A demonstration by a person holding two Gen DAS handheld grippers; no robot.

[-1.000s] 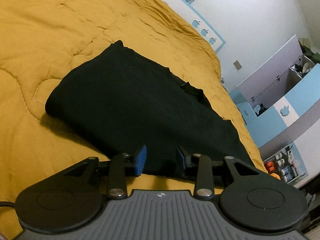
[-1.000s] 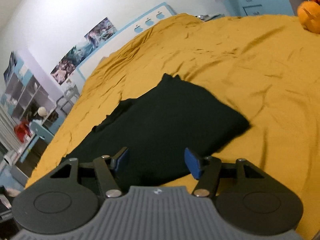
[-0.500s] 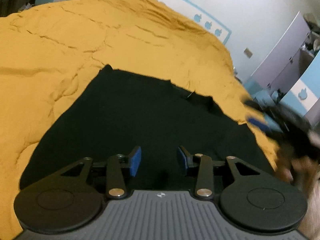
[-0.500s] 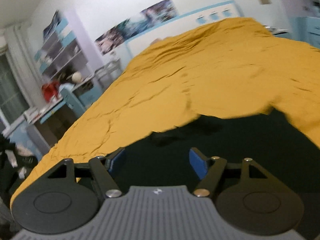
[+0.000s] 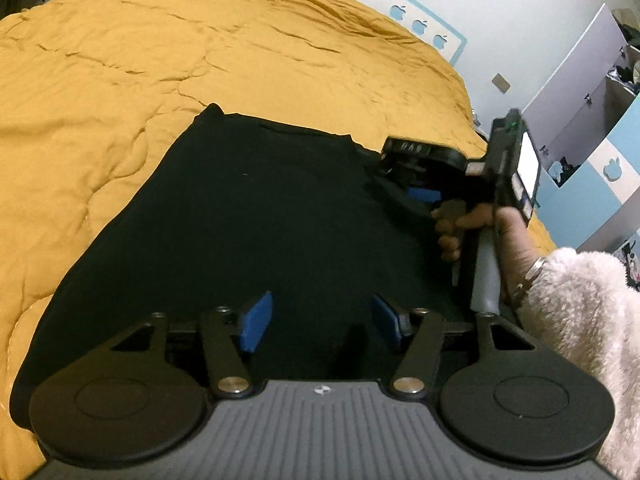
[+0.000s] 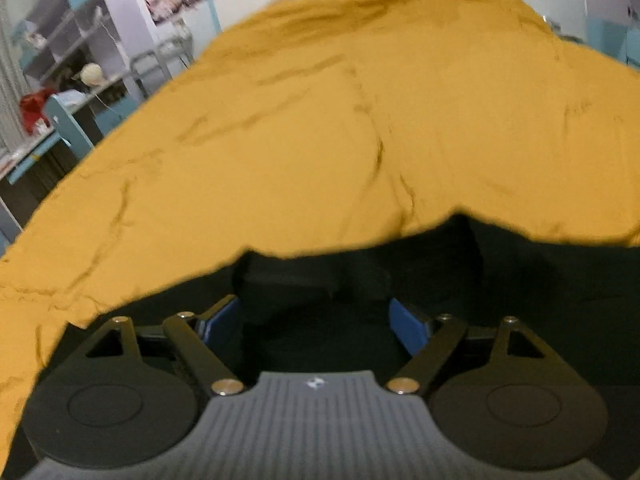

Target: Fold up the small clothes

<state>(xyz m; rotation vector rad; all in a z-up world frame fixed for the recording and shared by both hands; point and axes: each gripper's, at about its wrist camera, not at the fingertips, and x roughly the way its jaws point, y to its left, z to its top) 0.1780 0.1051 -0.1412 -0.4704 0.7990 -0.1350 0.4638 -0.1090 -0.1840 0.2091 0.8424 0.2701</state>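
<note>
Black garment (image 5: 256, 216): matte, smooth, roughly rectangular, flat on a quilted, creased mustard bedspread (image 5: 120, 64). Left gripper (image 5: 320, 322) low over its near edge, blue pads spread, nothing between them; cloth runs ahead of the jaws. Right gripper (image 6: 314, 322) also released, jaws straddling a bunched fold of the garment's far edge. Right hand (image 5: 480, 220) wraps the handle; fluffy white sleeve (image 5: 580, 304) behind.

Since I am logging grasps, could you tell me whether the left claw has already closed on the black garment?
No, the left claw is open, its blue pads spread apart above the black garment with nothing pinched between them.
</note>
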